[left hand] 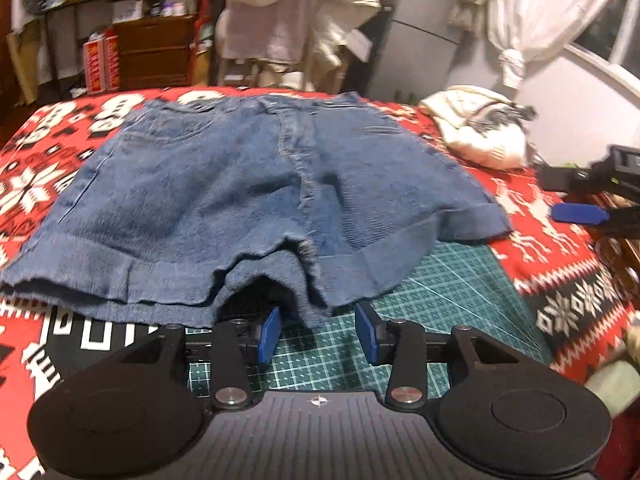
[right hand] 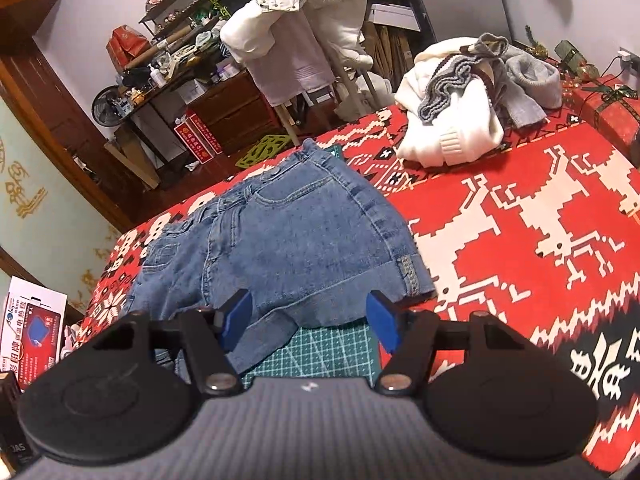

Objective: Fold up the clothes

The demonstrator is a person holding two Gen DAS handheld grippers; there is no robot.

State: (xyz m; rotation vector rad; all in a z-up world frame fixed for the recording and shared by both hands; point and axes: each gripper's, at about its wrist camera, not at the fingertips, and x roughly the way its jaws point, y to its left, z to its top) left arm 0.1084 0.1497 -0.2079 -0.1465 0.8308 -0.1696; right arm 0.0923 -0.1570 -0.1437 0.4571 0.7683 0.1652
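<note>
Both the left gripper [left hand: 318,330] and right gripper [right hand: 310,320] hover with fingers spread apart, empty, at the hem of the denim shorts [left hand: 240,184].

Warm, fairly dim indoor light; colours oversaturated, reds glowing. The left wrist view is smeared with motion blur, worst at its right edge; the right wrist view is sharper. Fisheye bending curves walls, with dark vignetted corners
</note>
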